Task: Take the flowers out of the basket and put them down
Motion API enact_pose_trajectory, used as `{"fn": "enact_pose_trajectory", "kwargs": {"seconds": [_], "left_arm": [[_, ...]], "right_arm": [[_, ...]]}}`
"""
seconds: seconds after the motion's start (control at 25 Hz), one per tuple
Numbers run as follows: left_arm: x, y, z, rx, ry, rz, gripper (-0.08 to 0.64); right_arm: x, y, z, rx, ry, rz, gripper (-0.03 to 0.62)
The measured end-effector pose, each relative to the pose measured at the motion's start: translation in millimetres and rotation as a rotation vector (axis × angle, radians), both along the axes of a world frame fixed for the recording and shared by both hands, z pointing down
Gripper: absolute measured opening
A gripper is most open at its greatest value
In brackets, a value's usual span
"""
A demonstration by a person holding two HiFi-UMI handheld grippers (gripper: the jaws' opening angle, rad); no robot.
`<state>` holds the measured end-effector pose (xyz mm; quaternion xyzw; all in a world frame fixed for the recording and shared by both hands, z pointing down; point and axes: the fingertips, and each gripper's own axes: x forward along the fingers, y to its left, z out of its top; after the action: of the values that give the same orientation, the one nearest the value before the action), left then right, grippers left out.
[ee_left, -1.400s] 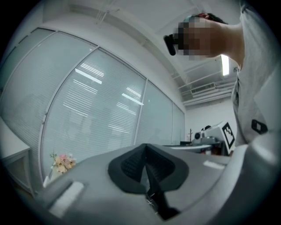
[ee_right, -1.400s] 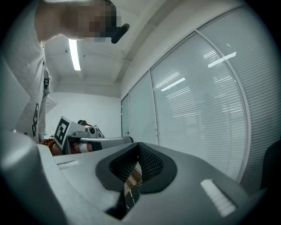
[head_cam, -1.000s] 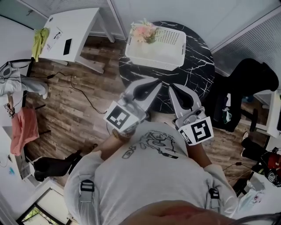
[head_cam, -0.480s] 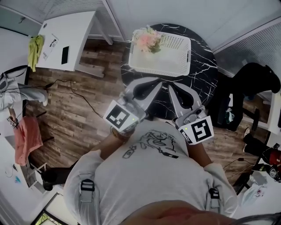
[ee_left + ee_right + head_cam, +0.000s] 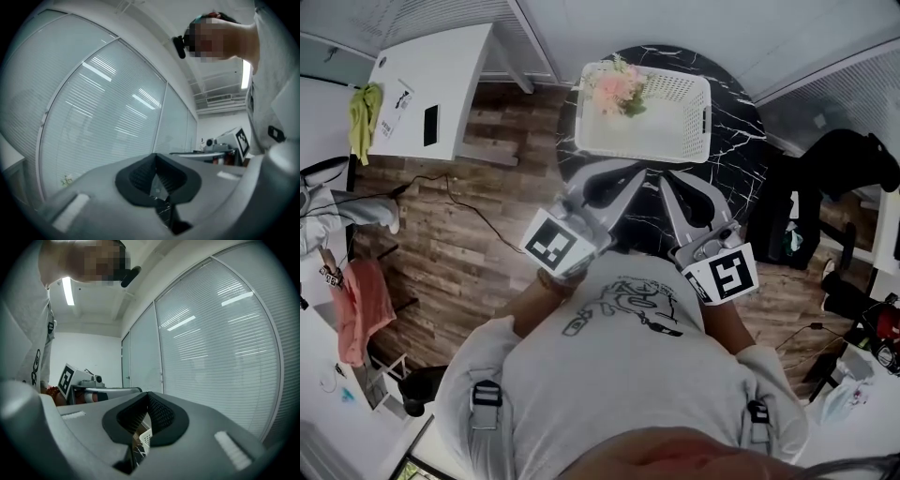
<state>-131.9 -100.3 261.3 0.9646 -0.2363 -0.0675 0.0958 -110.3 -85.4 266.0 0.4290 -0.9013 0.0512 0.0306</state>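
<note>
Progress: the flowers (image 5: pixel 616 86) are sitting in the basket (image 5: pixel 675 142), so 0 of the 2 steps (taking out, putting down) is showing as done.
Remaining: reaching in, gripping the stems, lifting them clear and laying them on the table (image 5: pixel 737 159).
Flowers: resting in the basket's far-left corner; the basket is standing at the table's far edge.
Left gripper (image 5: pixel 632 176): hovering over the table's near edge, jaws clenched together on nothing.
Right gripper (image 5: pixel 667 184): hovering just beside it, likewise clenched and empty.
Relation: the flowers are lying well beyond both tips, past the basket's near wall, more in line with the left gripper.
</note>
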Motion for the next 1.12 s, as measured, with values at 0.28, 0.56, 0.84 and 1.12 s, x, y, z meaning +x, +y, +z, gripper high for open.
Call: {"fn": "enact_pose_trajectory", "kwargs": {"seconds": [0.28, 0.56, 0.84, 1.12], "left_arm": [[1, -15, 5, -0.01, 0.005, 0.006, 0.003], [8, -20, 16, -0.027, -0.007, 0.005, 0.003], [13, -14, 7, 0.003, -0.009, -0.037, 0.003], [10, -13, 16, -0.012, -0.024, -0.056, 0.003]], "right_arm": [[2, -12, 9, -0.021, 0.005, 0.013, 0.006], [12, -17, 14, -0.013, 0.015, 0.021, 0.006], [18, -10, 14, -0.003, 0.006, -0.011, 0.006], [15, -11, 16, 0.003, 0.002, -0.037, 0.006]]}}
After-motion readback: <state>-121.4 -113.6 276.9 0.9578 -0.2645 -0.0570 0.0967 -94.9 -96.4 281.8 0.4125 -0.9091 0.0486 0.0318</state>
